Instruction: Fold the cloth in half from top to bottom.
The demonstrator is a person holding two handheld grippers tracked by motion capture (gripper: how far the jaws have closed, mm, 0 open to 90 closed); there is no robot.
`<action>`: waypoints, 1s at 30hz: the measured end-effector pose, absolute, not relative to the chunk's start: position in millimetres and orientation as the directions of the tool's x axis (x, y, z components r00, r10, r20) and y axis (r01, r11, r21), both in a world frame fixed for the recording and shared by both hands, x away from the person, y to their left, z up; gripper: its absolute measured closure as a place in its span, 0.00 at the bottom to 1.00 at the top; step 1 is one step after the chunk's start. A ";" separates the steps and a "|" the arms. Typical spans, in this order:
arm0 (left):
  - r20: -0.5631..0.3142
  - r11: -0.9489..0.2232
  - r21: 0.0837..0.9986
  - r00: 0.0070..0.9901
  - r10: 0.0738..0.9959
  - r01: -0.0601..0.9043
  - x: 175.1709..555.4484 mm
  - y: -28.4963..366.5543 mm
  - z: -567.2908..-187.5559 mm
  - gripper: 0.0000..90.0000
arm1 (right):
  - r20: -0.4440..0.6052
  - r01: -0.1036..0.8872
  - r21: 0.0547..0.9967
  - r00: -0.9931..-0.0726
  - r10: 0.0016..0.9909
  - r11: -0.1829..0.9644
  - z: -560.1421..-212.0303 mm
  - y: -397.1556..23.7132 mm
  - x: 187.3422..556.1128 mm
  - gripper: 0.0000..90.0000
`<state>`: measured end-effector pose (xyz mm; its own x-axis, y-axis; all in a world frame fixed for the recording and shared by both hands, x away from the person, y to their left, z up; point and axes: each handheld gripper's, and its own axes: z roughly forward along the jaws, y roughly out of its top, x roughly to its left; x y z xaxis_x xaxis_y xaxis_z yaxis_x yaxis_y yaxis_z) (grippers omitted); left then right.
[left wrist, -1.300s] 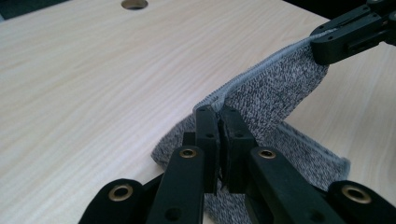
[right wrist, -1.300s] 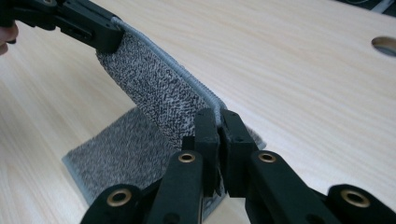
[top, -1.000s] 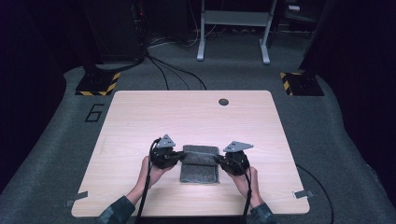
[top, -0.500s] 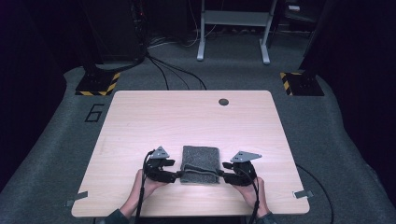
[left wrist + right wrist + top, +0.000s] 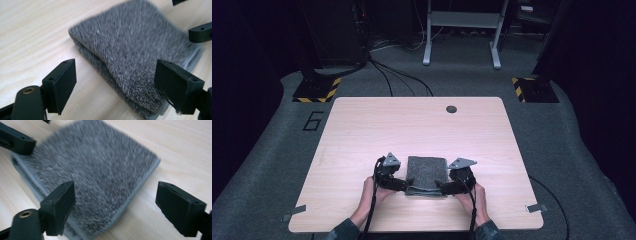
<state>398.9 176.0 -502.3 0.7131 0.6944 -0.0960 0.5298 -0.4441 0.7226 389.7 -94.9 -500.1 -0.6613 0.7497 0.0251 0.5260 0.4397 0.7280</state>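
A folded grey towel [image 5: 427,174] lies flat on the wooden table [image 5: 362,130] near its front edge. My left gripper [image 5: 404,185] is at the towel's near left corner and my right gripper [image 5: 439,188] at its near right corner. In the left gripper view the towel [image 5: 130,47] lies between the wide jaws of the left gripper [image 5: 116,67], and the pads stand off it. In the right gripper view the towel [image 5: 95,172] lies the same way between the jaws of the right gripper [image 5: 117,190]. Both pairs of jaws have just been opening.
A small dark round grommet [image 5: 451,109] sits near the table's far edge. Grey carpet surrounds the table, with a painted 6 [image 5: 313,120] at the left and yellow-black striped bases [image 5: 317,89] beyond. Cables and a metal frame [image 5: 462,30] stand at the back.
Both grippers slid from the towel's sides toward the person and sank to the table. Their jaws went from shut to open, letting go of the towel, which lies still.
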 end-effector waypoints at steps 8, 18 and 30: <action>0.025 -0.541 0.683 0.724 0.689 0.491 390.7 170.6 -516.0 0.20 | -0.030 0.534 0.692 -0.650 0.760 0.485 -517.5 -95.4 385.9 0.16; -0.023 -0.453 0.736 0.687 0.727 0.503 417.4 182.2 -490.1 0.18 | 0.006 0.529 0.729 -0.639 0.769 0.434 -490.4 -107.9 407.9 0.16; 0.011 -0.498 0.659 0.654 0.756 0.564 449.3 171.3 -513.5 0.18 | -0.021 0.590 0.663 -0.601 0.799 0.461 -513.9 -96.5 445.1 0.16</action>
